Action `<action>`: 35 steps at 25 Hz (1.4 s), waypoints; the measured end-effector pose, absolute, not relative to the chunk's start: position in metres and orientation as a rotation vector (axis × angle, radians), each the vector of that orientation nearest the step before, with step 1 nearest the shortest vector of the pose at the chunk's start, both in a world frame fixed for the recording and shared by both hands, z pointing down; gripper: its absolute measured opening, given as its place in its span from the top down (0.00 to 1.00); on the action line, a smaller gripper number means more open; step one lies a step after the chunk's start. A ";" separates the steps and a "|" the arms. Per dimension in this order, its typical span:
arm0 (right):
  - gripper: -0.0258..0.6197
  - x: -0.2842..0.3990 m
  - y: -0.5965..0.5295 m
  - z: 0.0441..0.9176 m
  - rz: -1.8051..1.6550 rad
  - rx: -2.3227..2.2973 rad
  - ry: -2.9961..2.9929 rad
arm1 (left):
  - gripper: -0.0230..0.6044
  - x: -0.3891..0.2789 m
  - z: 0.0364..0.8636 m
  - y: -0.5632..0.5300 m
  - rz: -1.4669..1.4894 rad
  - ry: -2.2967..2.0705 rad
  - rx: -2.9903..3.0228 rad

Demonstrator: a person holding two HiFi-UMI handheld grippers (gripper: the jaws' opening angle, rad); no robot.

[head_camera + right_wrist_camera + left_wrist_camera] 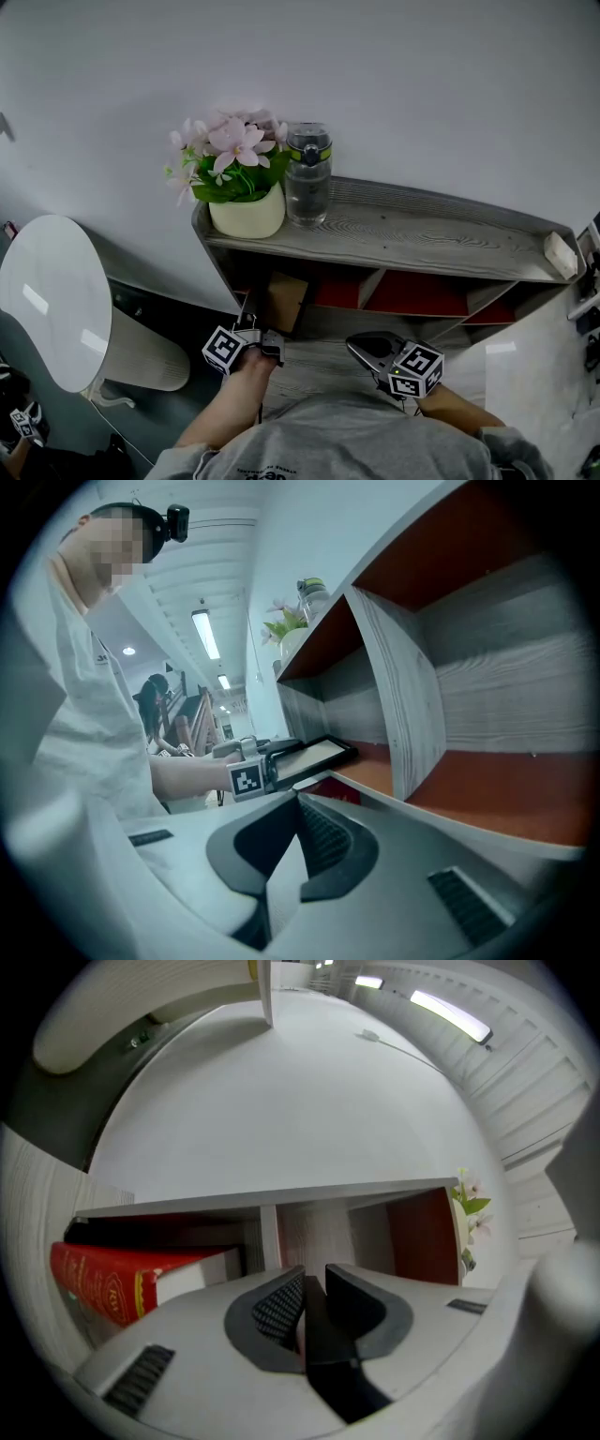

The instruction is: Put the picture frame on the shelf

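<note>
Head view looks steeply down on the shelf [422,234]; both gripper views face its compartments closely

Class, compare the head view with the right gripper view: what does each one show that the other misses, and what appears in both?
Only the head view: the round white table left of the grey wood-grain shelf unit, and the right gripper's marker cube.
Only the right gripper view: the black-bordered picture frame's pale front and a long ceiling light.
Both: the left gripper shut on that frame, the shelf unit, pink flowers in a cream pot, and the clear water bottle.
</note>
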State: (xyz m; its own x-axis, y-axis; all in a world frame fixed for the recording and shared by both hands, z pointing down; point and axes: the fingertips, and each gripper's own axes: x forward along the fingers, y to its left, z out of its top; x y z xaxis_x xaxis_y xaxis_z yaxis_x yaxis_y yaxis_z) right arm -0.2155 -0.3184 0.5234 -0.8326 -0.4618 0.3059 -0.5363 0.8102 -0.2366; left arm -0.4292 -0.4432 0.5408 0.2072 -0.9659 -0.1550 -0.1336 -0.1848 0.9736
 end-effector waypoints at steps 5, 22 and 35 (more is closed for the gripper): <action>0.94 -0.206 -0.319 0.526 0.464 0.761 -2.758 | 0.73 -0.421 0.530 -0.447 -1.133 -1.107 1.488; 0.94 -0.197 -0.318 0.536 0.399 0.744 -2.728 | 0.43 -0.363 0.525 -0.479 -0.087 -1.559 2.009; 0.94 -0.197 -0.318 0.534 0.346 0.747 -2.715 | 0.42 -0.336 0.496 -0.445 0.520 -1.618 2.669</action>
